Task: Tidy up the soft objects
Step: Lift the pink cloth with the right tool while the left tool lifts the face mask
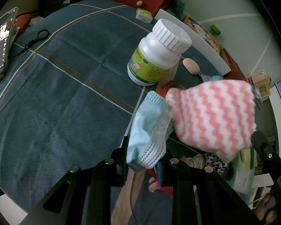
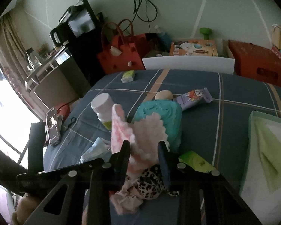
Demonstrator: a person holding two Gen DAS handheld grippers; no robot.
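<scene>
On a blue plaid bedspread [image 1: 56,93] crossed by white and tan lines, the soft things lie bunched near its edge. Between the fingers of the left gripper [image 1: 146,161] hangs a pale blue face mask [image 1: 148,129], crumpled and folded over on itself, its pleated white edge and dotted weld strip showing; the jaws are pressed together on its lower end. Just beside the mask, touching it, is a fluffy cloth [image 1: 211,116] with wavy pink and white stripes, thick and fuzzy, its edge scalloped.

From the right wrist view the same cloth [image 2: 140,131] rises in a loose, rumpled fold between the fingers of the right gripper [image 2: 145,150]. The jaws stand somewhat apart with the cloth between them; whether the pads press on it I cannot tell. Below them sits a leopard-print fabric piece [image 2: 151,183] on pale pink material, and behind the cloth a teal towel [image 2: 163,118] lies in a rounded heap.

A white pill bottle [image 1: 155,56] with a ribbed cap and green-yellow label stands upright just beyond the mask. A purple snack packet [image 2: 193,97] lies past the teal towel, a small green box [image 2: 128,76] near the far edge, and a phone [image 1: 0,43] at the left.
</scene>
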